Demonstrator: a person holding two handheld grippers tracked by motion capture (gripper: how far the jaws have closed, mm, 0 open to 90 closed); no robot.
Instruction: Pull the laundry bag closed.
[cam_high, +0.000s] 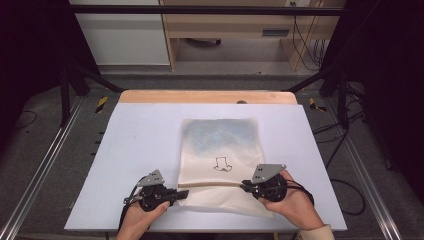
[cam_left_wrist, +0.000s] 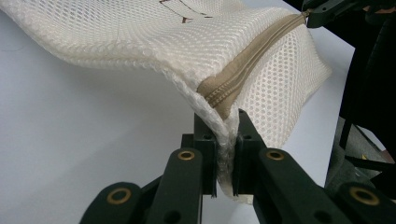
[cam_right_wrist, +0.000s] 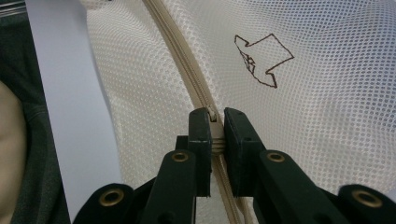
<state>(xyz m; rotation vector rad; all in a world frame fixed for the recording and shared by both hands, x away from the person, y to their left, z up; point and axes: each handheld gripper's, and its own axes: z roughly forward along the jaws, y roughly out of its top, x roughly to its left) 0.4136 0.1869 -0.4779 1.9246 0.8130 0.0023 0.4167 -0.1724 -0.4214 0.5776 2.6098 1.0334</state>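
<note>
tabletop (cam_high: 135, 150): white, wooden strip (cam_high: 207, 96) along its far edge | beyond far edge: wooden desk (cam_high: 225, 25), white cabinet (cam_high: 120, 35), cables (cam_high: 305, 45) hanging at the desk's right | floor at both side edges: metal rails (cam_high: 40, 170), black frame legs (cam_high: 65, 95)

Table (cam_high: 140, 130): bare surface left, right and beyond mesh bag (cam_high: 220, 145). Bag occupies centre-near area; left gripper (cam_high: 177, 195) and right gripper (cam_high: 246, 186) block its near corners.
</note>
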